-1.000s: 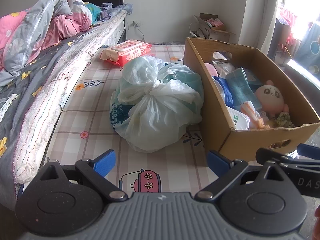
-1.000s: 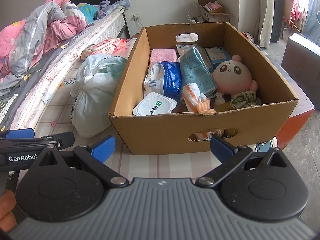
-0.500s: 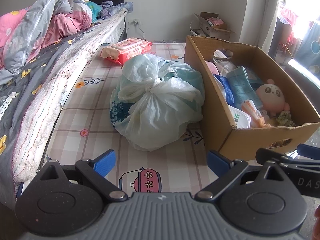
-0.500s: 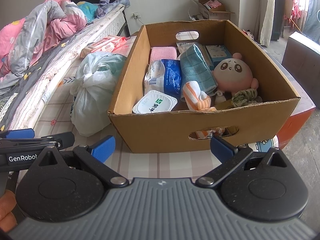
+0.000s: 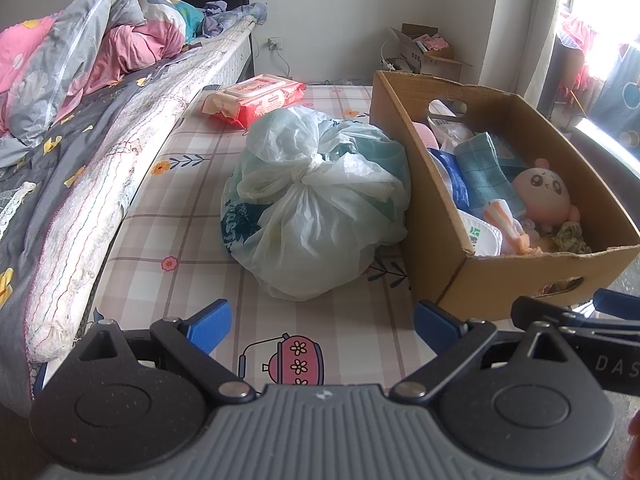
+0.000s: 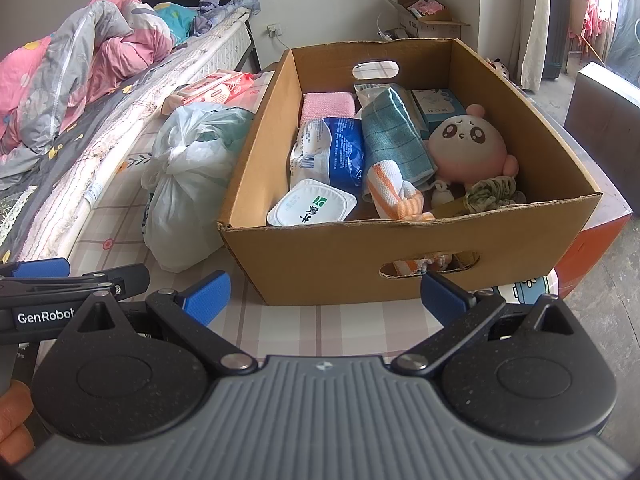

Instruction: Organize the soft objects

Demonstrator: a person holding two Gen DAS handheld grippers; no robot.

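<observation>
- I am holding my left gripper (image 5: 322, 322) low over the checked mat (image 5: 192, 216), its fingers wide apart and gripping nothing.
- The knotted plastic bag (image 5: 316, 208) is lying straight ahead of these fingers, well apart, and touching the left wall of the cardboard box (image 6: 400, 264).
- My right gripper (image 6: 326, 294) is facing the near wall of the box, fingers also spread and empty; the plush toy (image 6: 466, 146) and towel (image 6: 394, 136) are lying inside.
- I am judging the left hand nearer to the bag, whose knot is pointing up toward me.

White wall (image 5: 340, 20), perhaps a bright window (image 5: 600, 20).
</observation>
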